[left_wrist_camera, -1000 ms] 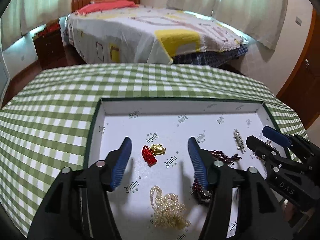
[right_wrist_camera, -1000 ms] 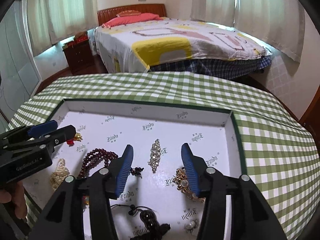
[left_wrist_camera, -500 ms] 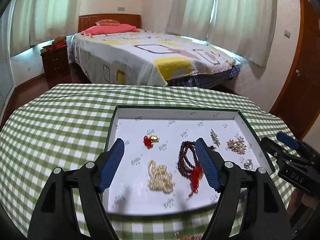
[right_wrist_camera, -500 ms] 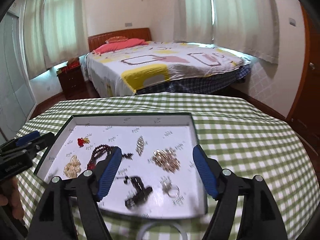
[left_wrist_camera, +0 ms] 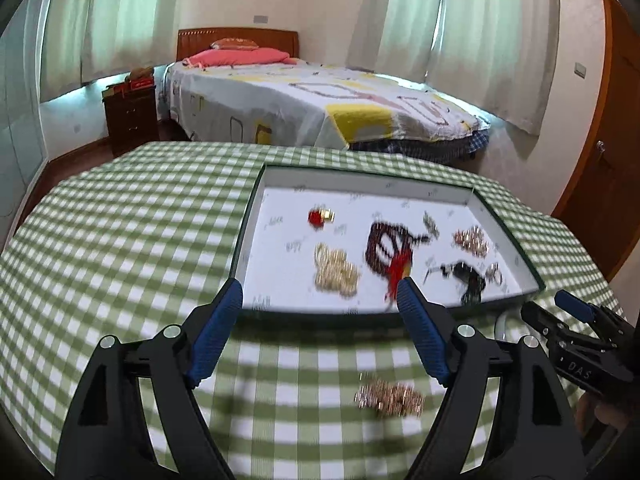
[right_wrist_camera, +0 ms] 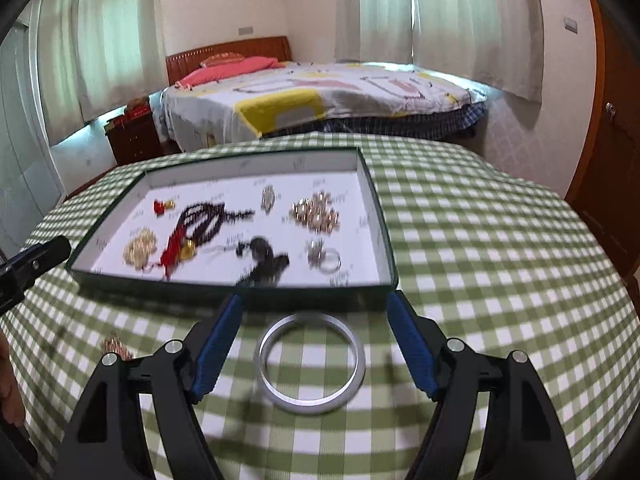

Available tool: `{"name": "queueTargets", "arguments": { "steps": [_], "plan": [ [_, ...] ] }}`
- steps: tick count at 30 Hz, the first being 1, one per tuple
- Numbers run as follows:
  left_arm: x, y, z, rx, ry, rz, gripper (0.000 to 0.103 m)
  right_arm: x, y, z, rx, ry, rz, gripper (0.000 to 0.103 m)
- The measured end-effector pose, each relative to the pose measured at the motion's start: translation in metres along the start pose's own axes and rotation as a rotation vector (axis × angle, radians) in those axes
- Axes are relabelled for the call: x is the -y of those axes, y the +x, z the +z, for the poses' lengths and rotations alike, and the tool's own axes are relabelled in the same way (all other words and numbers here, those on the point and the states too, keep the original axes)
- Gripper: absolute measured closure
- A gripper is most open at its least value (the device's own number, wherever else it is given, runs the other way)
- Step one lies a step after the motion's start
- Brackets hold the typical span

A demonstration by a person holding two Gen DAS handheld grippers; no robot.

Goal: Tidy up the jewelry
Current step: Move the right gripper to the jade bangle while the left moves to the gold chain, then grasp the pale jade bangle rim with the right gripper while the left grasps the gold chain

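- Both tongs stood apart and empty: the left tongs point(left_wrist_camera: 320, 312) hung over the tabletop point(left_wrist_camera: 120, 220) just short of the tray point(left_wrist_camera: 472, 192), and the right tongs point(right_wrist_camera: 314, 328) hung likewise on their side.
- Left jaws had just been widening, with nothing clamped between them; the right jaws had widened too and were now steady.
- Between the right jaws, lying flat on the cloth, was a silver bangle point(right_wrist_camera: 312, 364), untouched by the pads.
- Below the left jaws lay a gold chain cluster point(left_wrist_camera: 390, 398), also on the cloth and outside the tray.
- Inside the tray sat most pieces, spread apart: a pearl strand point(left_wrist_camera: 335, 270), dark beads point(left_wrist_camera: 384, 246) with a red tassel, a red-and-gold charm point(left_wrist_camera: 320, 216), a gold cluster point(left_wrist_camera: 471, 240), a black piece point(left_wrist_camera: 466, 274) and a ring point(right_wrist_camera: 329, 260).
- Judging by that, the sorting was well along; the bangle and the chain cluster seemed to be what was left.
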State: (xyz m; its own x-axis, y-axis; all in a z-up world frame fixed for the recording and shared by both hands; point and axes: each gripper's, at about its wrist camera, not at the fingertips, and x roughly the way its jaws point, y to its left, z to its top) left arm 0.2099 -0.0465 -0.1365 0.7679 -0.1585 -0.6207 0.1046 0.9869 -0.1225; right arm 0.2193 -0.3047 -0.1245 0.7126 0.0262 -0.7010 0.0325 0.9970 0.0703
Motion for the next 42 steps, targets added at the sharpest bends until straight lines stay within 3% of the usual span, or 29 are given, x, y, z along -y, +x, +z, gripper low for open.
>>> {"name": "queueTargets", "arguments": {
  "steps": [9, 22, 33, 37, 42],
  "plan": [
    [0.001, 0.002, -0.023, -0.046, 0.010, 0.012, 0.025, 0.001, 0.012, -0.012, -0.078, -0.002, -0.015, 0.030],
    [-0.001, 0.011, -0.030, -0.079, 0.004, 0.018, 0.025, 0.000, 0.027, -0.017, -0.170, -0.005, -0.009, 0.027],
    [0.000, 0.015, -0.033, -0.092, 0.004, 0.019, 0.025, -0.008, 0.028, -0.017, -0.178, -0.039, -0.021, 0.027],
    [-0.001, 0.016, -0.033, -0.094, 0.003, 0.019, 0.025, -0.008, 0.026, -0.017, -0.171, -0.041, -0.022, 0.034],
    [-0.003, 0.017, -0.035, -0.103, -0.003, 0.020, 0.025, -0.008, 0.026, -0.017, -0.170, -0.041, -0.022, 0.034]
  ]
}}
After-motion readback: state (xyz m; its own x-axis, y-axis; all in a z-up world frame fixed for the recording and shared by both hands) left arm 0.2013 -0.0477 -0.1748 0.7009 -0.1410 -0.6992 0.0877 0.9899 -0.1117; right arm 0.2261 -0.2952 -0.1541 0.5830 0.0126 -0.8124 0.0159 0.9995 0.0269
